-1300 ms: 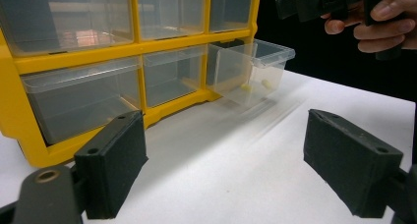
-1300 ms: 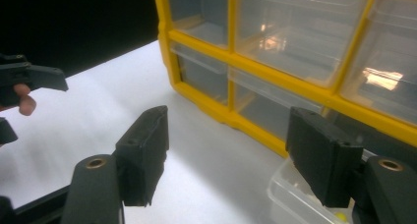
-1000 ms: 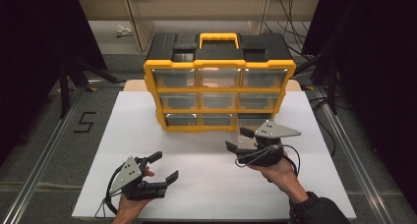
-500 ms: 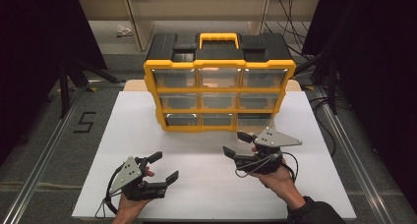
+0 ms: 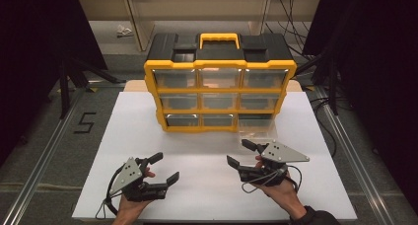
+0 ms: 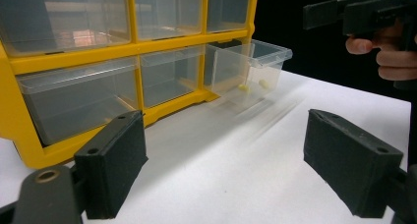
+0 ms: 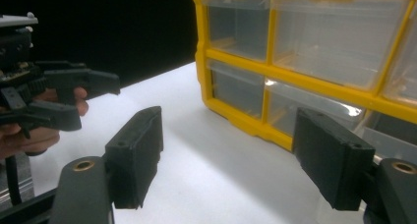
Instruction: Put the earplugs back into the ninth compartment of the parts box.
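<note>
A: Well, the clear drawer at the bottom right of the yellow organizer stands pulled out over the white table, and two small yellowish pieces lie inside near its front wall.

B: So the step in hand looks like reaching into that drawer, or pushing it home?

A: I judge one of the two. In the high view the right gripper hovers at about five o'clock from the open drawer, near it but apart, jaws spread wide and holding nothing. To do it well I would bring that gripper in square to the drawer front, keep the jaws level, and avoid nudging the thin clear wall sideways.

B: And the other hand?

A: The left gripper sits near seven o'clock from the organizer, well apart, jaws also wide and empty. It could steady the cabinet frame if the drawer sticks.

B: What can't you make out?

A: What the yellowish pieces are; they are too small. From above the open drawer is nearly invisible against the table, and glare hides what the other drawers hold.
</note>
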### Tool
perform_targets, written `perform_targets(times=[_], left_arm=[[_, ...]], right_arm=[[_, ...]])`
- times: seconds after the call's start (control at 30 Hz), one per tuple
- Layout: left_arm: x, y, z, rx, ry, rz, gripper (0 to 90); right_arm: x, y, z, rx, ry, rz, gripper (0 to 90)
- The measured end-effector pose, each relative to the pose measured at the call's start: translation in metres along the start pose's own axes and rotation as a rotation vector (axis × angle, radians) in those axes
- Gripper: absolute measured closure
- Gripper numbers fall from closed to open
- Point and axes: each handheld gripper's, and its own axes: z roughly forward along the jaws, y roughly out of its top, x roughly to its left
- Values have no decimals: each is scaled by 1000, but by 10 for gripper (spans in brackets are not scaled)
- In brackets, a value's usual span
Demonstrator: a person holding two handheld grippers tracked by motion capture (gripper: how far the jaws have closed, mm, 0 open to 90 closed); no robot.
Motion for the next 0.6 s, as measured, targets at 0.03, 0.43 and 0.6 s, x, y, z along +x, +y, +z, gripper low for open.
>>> perform_targets(times=[0.03,0.43,0.6], left_arm=[[0,0,0,0,-1,0,158],[0,0,0,1,-6,3,156],[0,0,0,2,-8,2,156]], right_arm=[[0,-1,-1,1,-1,-1,279],[-9,-21,-17,-25,-51,38,184],[-8,-27,-21,-23,-54,42,159]])
